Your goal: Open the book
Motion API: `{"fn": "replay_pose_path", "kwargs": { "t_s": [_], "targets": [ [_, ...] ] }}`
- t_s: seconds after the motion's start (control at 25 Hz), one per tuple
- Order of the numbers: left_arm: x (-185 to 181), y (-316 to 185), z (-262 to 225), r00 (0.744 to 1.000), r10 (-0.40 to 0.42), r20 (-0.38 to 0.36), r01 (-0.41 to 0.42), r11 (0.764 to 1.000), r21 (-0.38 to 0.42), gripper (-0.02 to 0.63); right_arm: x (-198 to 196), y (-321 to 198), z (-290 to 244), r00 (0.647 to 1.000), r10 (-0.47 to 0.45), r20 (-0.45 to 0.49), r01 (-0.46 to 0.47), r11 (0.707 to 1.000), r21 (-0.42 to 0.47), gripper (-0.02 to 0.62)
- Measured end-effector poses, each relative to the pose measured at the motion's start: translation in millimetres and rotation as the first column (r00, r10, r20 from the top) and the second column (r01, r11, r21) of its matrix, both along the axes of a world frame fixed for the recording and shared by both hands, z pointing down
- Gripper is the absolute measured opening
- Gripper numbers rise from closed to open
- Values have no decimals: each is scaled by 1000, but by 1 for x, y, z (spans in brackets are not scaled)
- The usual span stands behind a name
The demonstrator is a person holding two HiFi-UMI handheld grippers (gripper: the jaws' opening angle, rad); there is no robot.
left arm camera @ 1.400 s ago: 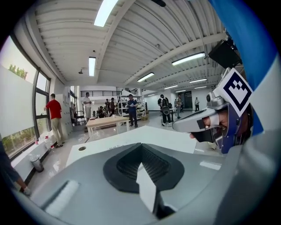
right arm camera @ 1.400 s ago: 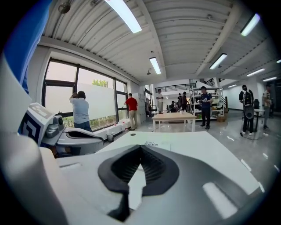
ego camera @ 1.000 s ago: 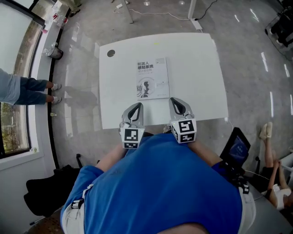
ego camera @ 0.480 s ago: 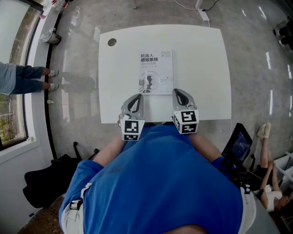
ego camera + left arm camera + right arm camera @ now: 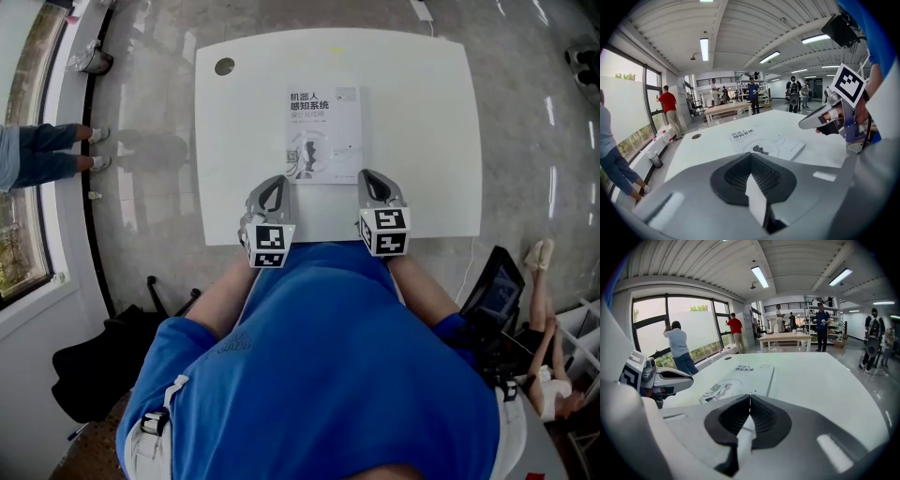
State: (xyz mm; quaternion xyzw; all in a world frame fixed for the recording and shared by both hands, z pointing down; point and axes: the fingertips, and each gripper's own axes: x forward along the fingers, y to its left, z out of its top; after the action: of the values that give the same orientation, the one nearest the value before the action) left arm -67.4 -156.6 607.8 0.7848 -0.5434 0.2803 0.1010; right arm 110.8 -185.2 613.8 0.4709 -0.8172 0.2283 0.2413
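White softcover book [image 5: 323, 134] lies closed on the white worktop [image 5: 427, 122]. The left claw [image 5: 272, 186] and right claw [image 5: 373, 180], both pressed together and empty, have advanced to its near edge, so opening seems imminent.

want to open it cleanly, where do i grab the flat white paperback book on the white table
Pinch the front cover's right long edge of the white paperback book, coming from the right with the right gripper. It lies closed, flat, title upright toward the person, so the spine is likely left.
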Motion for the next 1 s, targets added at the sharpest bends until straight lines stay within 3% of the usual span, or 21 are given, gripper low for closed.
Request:
{"fn": "replay_pose_path", "kwargs": {
  "t_s": [0.16,0.28,0.4,0.84,1.0],
  "targets": [
    [-7,-5,15,1000,-4,23,5,999,-43,7,-1,-1,11,1000,3,-21,-4,999,-50,8],
    [-10,-9,25,999,2,39,1,998,-70,6,-1,-6,17,1000,15,-17,-16,996,-84,66],
    [-12,-11,33,999,9,49,-4,995,-96,7,-2,-8,24,1000,26,-14,-27,992,-126,83],
    [-7,-17,56,996,44,79,-30,986,-162,7,-3,-20,48,997,61,37,-50,967,-251,91],
    [-13,-10,52,995,47,93,-32,987,-160,8,-5,-16,38,996,82,40,-70,969,-238,92]
  ]
}}
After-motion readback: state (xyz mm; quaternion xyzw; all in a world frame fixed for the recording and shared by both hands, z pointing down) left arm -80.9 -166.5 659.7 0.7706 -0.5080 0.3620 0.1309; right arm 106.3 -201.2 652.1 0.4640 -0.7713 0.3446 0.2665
